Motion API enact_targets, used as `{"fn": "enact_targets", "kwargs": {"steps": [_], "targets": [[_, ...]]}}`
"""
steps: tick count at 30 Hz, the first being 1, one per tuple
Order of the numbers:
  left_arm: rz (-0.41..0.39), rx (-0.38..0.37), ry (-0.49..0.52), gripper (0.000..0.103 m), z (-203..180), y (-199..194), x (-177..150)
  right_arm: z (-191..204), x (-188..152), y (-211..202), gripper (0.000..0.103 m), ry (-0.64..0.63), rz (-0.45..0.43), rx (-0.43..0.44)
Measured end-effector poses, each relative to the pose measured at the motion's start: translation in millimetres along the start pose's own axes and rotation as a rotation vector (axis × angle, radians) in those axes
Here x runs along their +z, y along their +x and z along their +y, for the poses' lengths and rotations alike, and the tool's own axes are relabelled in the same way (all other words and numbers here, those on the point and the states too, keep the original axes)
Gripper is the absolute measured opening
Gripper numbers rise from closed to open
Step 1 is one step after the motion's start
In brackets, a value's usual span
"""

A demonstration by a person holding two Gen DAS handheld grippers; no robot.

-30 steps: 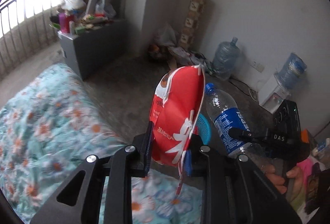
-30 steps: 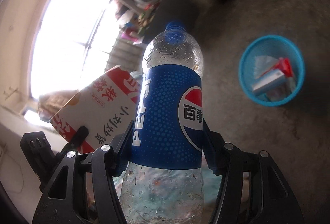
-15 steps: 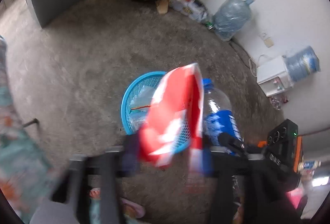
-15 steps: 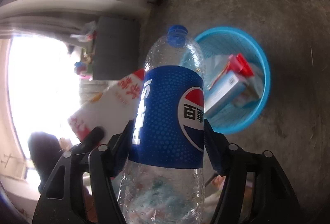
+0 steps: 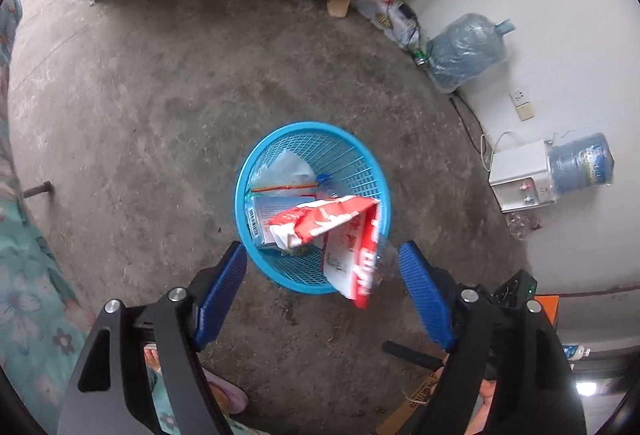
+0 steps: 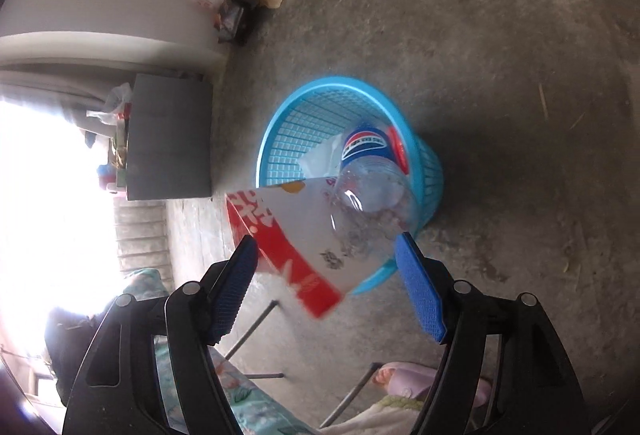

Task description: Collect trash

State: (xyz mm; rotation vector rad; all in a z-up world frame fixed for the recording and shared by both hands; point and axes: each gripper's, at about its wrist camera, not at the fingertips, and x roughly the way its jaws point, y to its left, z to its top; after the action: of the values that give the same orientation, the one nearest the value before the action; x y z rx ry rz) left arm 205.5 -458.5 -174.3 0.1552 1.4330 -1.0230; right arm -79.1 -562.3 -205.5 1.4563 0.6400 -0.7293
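Trash: red-and-white paper snack bag (image 5: pixel 352 235) and clear plastic Pepsi bottle (image 6: pixel 370 187) at the rim of the round blue mesh plastic basket (image 5: pixel 340 143) on the concrete floor (image 5: pixel 160 95).
Left gripper (image 5: pixel 322 295): jaws spread, holding nothing.
Right gripper (image 6: pixel 328 291): jaws spread, holding nothing.

A lived-in room of a home: bare concrete floor (image 5: pixel 160 95), a floral bedspread (image 5: pixel 28 295) at the edge, a small water dispenser (image 5: pixel 520 179) against the white wall, a spare water jug (image 5: pixel 464 51) beside it, a bright window (image 6: pixel 48 175) behind a cluttered grey cabinet (image 6: pixel 168 139).
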Motion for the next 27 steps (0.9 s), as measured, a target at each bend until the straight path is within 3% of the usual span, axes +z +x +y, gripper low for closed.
{"fn": "enact_targets", "kwargs": {"steps": [5,9,14,17,20,24,27], "targets": [[-0.071,-0.026,0.043,0.076,-7.9,-44.5,-11.7,7.3,-4.0,-24.2,0.069,-0.072,-0.033,-0.015],[-0.163,-0.039,0.078,0.076,-9.5,-102.3,-33.2,21.3,-18.0,-43.1,0.069,-0.142,-0.056,-0.002],[-0.285,-0.02,0.105,0.078,2.1,-176.6,-77.1,68.1,-51.9,-72.1,0.072,-0.345,-0.084,0.026],[-0.385,0.033,0.098,0.084,11.7,-226.2,-113.2,107.1,-81.2,-91.2,0.076,-0.512,-0.103,0.058],[-0.524,0.126,0.071,0.097,21.9,-276.2,-156.8,148.1,-117.6,-110.6,0.079,-0.694,-0.13,0.093],[-0.673,0.236,0.011,0.098,31.7,-327.5,-214.9,195.0,-174.5,-138.7,0.088,-0.932,-0.18,0.153],[-0.737,0.319,-0.061,0.098,40.2,-352.4,-250.3,217.6,-222.4,-160.2,0.095,-1.093,-0.235,0.201]]}}
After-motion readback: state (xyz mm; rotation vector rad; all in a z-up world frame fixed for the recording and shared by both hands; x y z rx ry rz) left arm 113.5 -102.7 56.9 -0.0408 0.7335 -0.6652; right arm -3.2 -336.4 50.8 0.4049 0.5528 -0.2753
